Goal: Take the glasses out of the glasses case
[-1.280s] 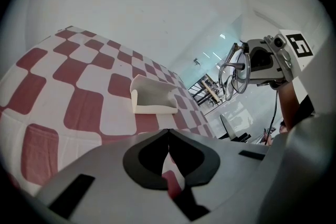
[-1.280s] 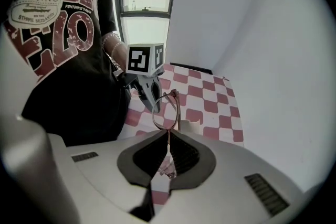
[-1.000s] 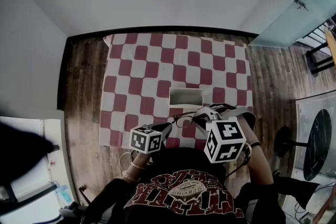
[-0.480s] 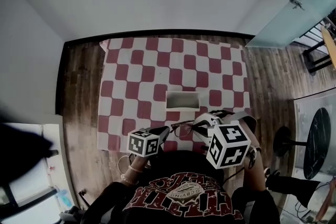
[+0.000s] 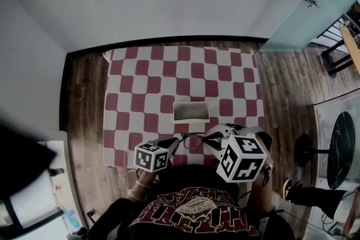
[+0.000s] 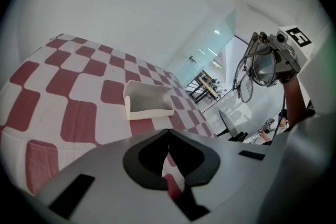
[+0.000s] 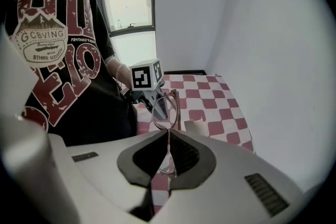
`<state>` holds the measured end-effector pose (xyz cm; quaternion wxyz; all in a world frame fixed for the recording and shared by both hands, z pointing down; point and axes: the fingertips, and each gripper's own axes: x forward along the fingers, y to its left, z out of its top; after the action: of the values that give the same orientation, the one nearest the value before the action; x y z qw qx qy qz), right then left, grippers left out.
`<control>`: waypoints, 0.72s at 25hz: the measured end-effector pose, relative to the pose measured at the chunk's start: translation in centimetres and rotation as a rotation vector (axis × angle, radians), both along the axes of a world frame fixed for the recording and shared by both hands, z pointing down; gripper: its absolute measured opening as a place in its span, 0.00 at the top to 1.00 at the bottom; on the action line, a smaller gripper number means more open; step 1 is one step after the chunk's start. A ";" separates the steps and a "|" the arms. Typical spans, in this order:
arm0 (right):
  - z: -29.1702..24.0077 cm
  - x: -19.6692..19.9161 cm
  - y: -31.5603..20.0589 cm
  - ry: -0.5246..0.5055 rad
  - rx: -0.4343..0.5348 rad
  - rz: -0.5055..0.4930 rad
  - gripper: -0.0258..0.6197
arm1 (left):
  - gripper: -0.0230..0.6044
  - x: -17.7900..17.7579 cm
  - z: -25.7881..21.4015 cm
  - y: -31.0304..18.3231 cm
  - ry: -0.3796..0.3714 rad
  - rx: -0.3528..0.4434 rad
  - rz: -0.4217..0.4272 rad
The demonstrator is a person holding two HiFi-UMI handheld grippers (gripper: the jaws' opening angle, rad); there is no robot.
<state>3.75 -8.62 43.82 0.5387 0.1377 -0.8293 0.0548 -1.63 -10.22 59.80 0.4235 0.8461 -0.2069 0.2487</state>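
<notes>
The white glasses case (image 5: 191, 112) lies open on the red-and-white checked table (image 5: 140, 93), near its front middle; in the left gripper view the case (image 6: 147, 99) looks empty. The thin-framed glasses (image 5: 194, 140) hang in the air in front of the case, over the table's near edge. My right gripper (image 5: 207, 137) is shut on the glasses (image 7: 166, 108), clamping one temple at the jaw tips (image 7: 168, 135). My left gripper (image 5: 177, 143) is just left of the glasses, its jaws (image 6: 168, 131) closed together with nothing between them.
Wooden floor surrounds the table on the left and right. A glass door (image 5: 304, 8) and a round black table (image 5: 340, 146) stand to the right. The person's dark printed shirt (image 5: 191, 211) is right against the near table edge.
The head view has drifted, so the table sits slightly lower and to the left. Both grippers and the held glasses stay at the near edge, a little closer to the person.
</notes>
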 end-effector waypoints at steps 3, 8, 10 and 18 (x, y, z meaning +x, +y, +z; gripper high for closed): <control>-0.8 0.4 -0.3 -0.029 0.008 0.047 0.91 | 0.95 0.8 -0.4 0.3 -0.003 0.011 0.041; -1.7 1.4 -0.3 -0.034 0.022 0.082 0.91 | 0.95 1.9 -0.9 1.1 -0.035 0.058 0.116; -1.8 1.8 -0.3 -0.030 0.028 0.086 0.91 | 0.95 2.0 -1.0 1.0 -0.049 0.083 0.128; -2.5 2.0 -0.2 -0.029 0.037 0.070 0.91 | 0.95 2.7 -4.3 -0.5 -0.035 0.185 0.118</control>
<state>5.77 -8.87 41.31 0.5219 0.1756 -0.8325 0.0603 1.07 -10.72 55.51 0.3244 0.8878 -0.1864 0.2679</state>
